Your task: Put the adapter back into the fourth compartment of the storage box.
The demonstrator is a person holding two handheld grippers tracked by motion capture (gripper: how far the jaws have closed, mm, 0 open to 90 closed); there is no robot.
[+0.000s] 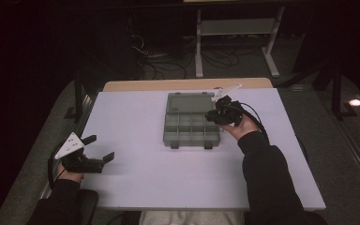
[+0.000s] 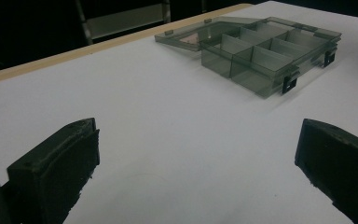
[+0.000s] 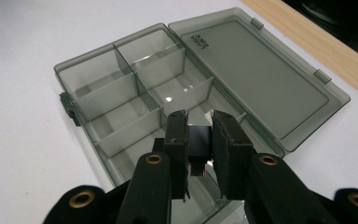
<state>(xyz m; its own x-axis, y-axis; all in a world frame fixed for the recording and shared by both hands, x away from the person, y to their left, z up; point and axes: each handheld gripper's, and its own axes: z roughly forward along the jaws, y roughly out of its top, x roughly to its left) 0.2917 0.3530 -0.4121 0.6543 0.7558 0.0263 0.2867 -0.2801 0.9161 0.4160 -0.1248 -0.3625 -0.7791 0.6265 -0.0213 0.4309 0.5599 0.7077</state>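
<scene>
The right hand-held gripper (image 3: 200, 140) is clamped on a small, dark, glossy block (image 3: 199, 142) above the smoky, open organizer box (image 3: 121, 93); the block's long axis cannot be told. The left hand-held gripper (image 2: 196, 158) has its jaws wide apart over the desk (image 2: 168, 116).

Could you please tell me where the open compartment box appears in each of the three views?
High view: the compartment box sits at table centre, lid laid open toward the far edge.
Left gripper view: upper right, beyond the open jaws.
Right gripper view: centre, under the right gripper, which clamps a small dark part.
Shared landmark: the flat open lid.
</scene>
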